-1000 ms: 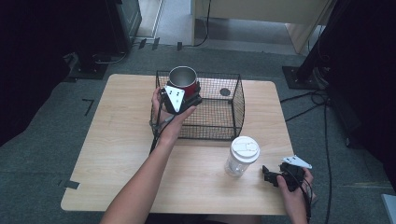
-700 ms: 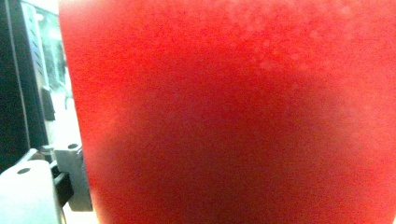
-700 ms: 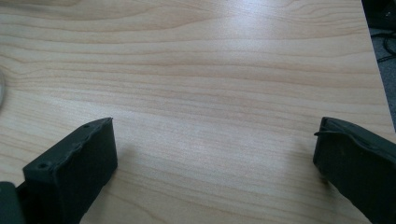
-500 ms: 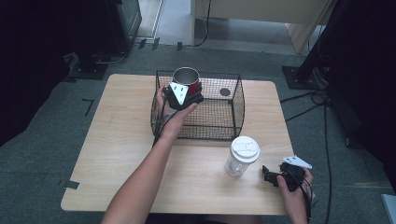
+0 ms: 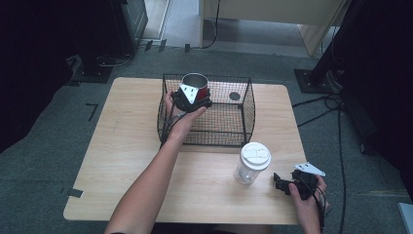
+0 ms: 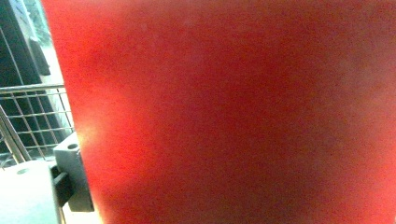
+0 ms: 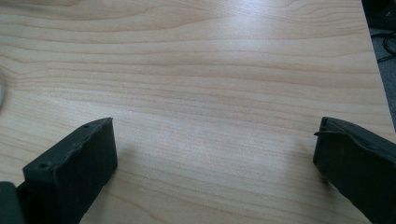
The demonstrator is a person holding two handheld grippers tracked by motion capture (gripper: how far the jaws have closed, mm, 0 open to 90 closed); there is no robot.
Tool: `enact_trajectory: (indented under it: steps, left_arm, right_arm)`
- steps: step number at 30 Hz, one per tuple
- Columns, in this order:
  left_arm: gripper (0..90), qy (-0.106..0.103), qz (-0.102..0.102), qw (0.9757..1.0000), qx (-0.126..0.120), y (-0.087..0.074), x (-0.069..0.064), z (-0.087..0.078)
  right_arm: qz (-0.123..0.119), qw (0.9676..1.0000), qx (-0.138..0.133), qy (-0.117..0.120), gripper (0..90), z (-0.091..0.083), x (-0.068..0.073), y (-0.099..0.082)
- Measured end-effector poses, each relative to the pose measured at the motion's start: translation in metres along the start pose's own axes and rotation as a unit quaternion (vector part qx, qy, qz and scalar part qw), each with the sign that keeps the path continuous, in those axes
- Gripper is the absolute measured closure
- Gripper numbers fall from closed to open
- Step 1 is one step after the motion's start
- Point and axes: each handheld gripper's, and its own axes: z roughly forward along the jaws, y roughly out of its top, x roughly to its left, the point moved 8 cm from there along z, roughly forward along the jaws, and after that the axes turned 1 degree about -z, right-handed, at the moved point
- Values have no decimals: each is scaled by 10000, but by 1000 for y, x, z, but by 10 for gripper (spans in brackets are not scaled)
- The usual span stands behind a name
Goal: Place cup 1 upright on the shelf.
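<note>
High view, left tongs (image 5: 197, 100) gripping red cup (image 5: 196, 85) over basket (image 5: 204, 139) rim, right tongs (image 5: 285, 184) wide.

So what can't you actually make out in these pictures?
- Left gripper jaws: in the high view its grey plate and the hand cover them; in the left gripper view the red cup is a close blur, so the grip itself can't be checked.
- Small dark round thing in the wire basket: too small to identify.
- Contents of the white-lidded jar: the lid hides them.
</note>
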Motion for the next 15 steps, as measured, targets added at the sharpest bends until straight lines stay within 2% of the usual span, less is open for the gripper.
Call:
enact_trajectory:
  steps: [2,4,7,11,15]
  left_arm:
    - [80,-15,13,9999,119,-2,0,1]
    - [80,21,47,9991,414,-9,2,4]
    - [80,52,35,9981,618,-14,3,6]
    - [80,116,15,9973,726,-15,5,7]
    - [80,158,-23,9955,935,-19,6,8]
  right_arm:
    - [0,10000,-1,-1,0,0,0,0]
    - [2,10000,0,-1,0,0,0,0]
    - [1,10000,-1,-1,0,0,0,0]
    - [-1,10000,-2,-1,0,0,0,0]
    - [0,10000,-1,-1,0,0,0,0]
